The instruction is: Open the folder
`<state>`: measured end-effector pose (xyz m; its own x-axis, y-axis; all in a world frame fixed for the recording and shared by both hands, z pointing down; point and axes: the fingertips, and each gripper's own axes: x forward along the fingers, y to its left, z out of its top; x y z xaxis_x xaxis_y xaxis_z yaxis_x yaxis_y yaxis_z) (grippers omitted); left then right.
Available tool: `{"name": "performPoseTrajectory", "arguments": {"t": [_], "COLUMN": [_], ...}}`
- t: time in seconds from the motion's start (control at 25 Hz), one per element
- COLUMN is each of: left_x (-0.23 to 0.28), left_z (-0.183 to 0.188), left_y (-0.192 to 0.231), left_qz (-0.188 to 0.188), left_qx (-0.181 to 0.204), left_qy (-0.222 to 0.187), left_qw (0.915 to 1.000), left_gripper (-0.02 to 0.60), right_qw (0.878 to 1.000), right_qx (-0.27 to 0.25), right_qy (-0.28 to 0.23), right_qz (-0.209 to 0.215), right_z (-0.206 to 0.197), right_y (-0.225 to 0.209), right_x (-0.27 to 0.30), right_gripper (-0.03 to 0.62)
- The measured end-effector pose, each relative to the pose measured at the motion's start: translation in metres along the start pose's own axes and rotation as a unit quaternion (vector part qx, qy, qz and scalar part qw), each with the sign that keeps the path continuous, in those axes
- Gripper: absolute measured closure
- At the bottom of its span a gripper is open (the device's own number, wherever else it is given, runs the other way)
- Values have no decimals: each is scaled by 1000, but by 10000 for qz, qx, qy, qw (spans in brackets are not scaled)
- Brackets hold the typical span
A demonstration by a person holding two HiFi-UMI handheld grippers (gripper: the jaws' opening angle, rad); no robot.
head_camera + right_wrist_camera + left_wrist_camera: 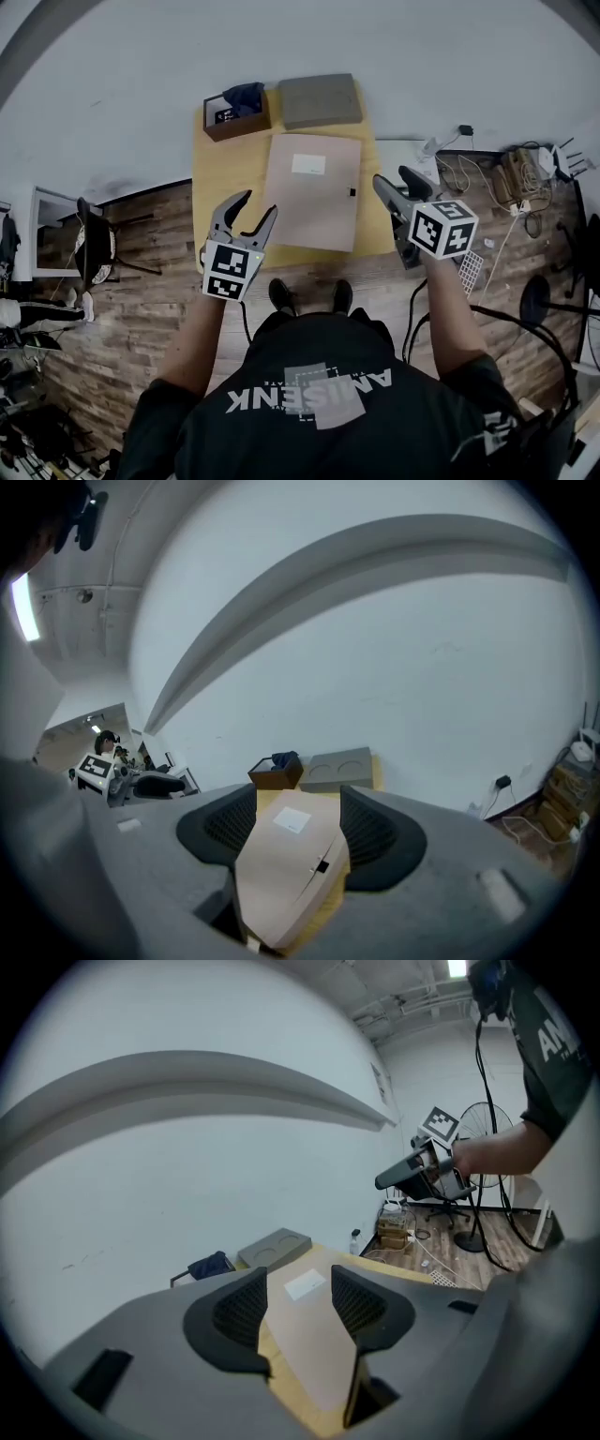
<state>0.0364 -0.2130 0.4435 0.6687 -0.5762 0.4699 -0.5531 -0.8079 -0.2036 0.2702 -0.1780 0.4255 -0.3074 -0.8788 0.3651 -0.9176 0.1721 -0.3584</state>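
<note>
the folder [312, 190] lies closed mid-table [211, 159], its clasp [353, 192] on the right edge; left gripper [260, 203] and right gripper [394, 176] hover by its near corners, jaws apart, empty; probably free the clasp with the right and steady the spine with the left; the cover would swing left over a narrow bare strip, clear of the brown box [236, 114] and grey tray [319, 100] beyond.
</note>
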Motion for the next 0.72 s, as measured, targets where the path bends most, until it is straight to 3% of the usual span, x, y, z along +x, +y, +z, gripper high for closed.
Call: {"name": "performPoseTrajectory", "arguments": {"t": [0.28,0.72], "left_x": [23,45], "left_z": [-46,-110], "left_y": [-36,-72], "left_qz": [-493,-1066], "left_qx": [494,1013], "left_qy": [651,1510], "left_qw": [9954,9775], "left_gripper": [379,355], "right_qw": [9953,9772], "right_qx": [553,1232], "right_qy": [786,1718], "right_qz": [-71,-213], "right_z": [-69,-163], "right_y": [-28,-55], "right_x": [34,60], "right_gripper": [332,332]}}
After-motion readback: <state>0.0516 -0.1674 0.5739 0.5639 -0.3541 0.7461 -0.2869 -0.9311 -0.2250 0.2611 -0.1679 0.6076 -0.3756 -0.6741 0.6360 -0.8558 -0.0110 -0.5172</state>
